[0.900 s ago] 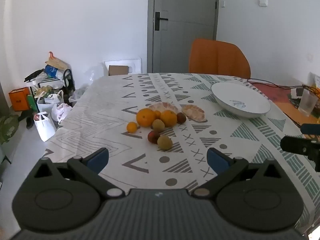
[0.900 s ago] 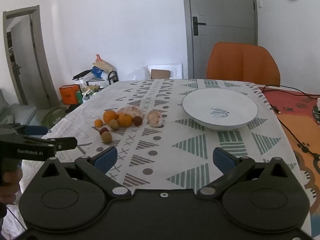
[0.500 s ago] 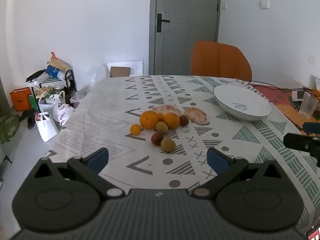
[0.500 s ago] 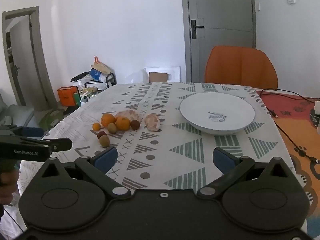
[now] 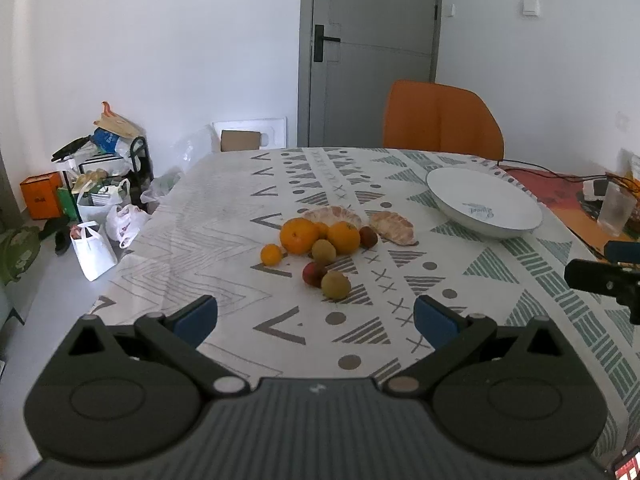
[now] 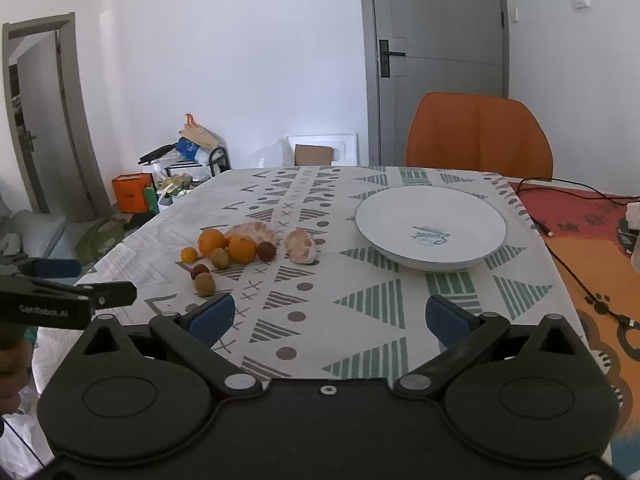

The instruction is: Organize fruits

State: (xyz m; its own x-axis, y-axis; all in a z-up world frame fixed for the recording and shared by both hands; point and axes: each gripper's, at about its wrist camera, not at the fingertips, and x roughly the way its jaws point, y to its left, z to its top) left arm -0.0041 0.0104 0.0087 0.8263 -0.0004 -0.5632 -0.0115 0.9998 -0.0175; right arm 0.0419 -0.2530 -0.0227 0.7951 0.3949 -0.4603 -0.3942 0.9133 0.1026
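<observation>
A cluster of fruit lies mid-table: two oranges (image 5: 298, 235) (image 6: 241, 248), a small orange (image 5: 271, 254), two kiwis (image 5: 335, 285) (image 6: 204, 283), dark red fruits (image 5: 313, 273) and two peeled citrus halves (image 5: 392, 227) (image 6: 302, 246). To its right sits an empty white bowl (image 5: 484, 207) (image 6: 430, 232). My left gripper (image 5: 316, 318) hangs open above the near table edge, short of the fruit, nothing between its blue pads. My right gripper (image 6: 328, 318) is open too, near the front edge before the bowl.
A patterned tablecloth (image 5: 240, 208) covers the table. An orange chair (image 6: 478, 136) stands at the far side before a grey door (image 5: 372, 52). Bags and boxes (image 5: 96, 200) crowd the floor at left. Cables (image 6: 576, 272) and a clear cup (image 5: 615, 213) lie at right.
Both views have tilted slightly: the fruit and bowl sit a little lower in the frames than before. Both grippers stay open and hold nothing.
</observation>
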